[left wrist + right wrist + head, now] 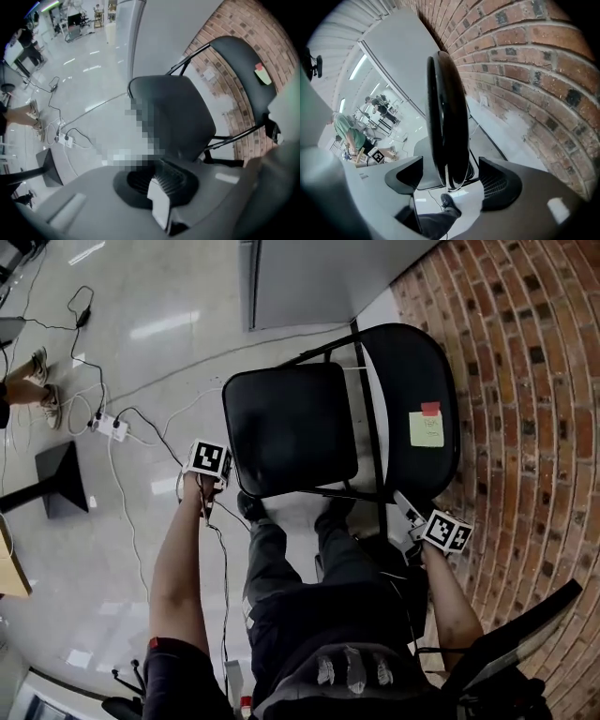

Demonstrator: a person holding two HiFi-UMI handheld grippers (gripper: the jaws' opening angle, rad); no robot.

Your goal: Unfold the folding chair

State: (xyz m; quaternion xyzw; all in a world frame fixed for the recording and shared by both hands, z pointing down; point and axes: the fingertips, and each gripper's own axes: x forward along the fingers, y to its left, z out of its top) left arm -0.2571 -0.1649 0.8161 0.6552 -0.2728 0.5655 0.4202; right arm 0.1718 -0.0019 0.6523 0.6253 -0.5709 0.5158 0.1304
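The black folding chair stands open by the brick wall, its seat (291, 427) flat and its backrest (417, 381) carrying a yellow note (427, 429). My left gripper (208, 460) hovers just off the seat's near left corner. In the left gripper view its jaws (157, 176) are shut with nothing in them, and the seat (183, 117) lies beyond. My right gripper (441, 526) is at the backrest's near edge. It stands open (452, 176) with the backrest's edge (445, 117) between the pads, a gap on each side.
A brick wall (534, 381) runs along the right, close behind the chair. A power strip with cables (111, 426) and a black stand base (61, 479) lie on the floor at left, near another person's feet (42, 390). My own shoe (251, 507) is under the seat.
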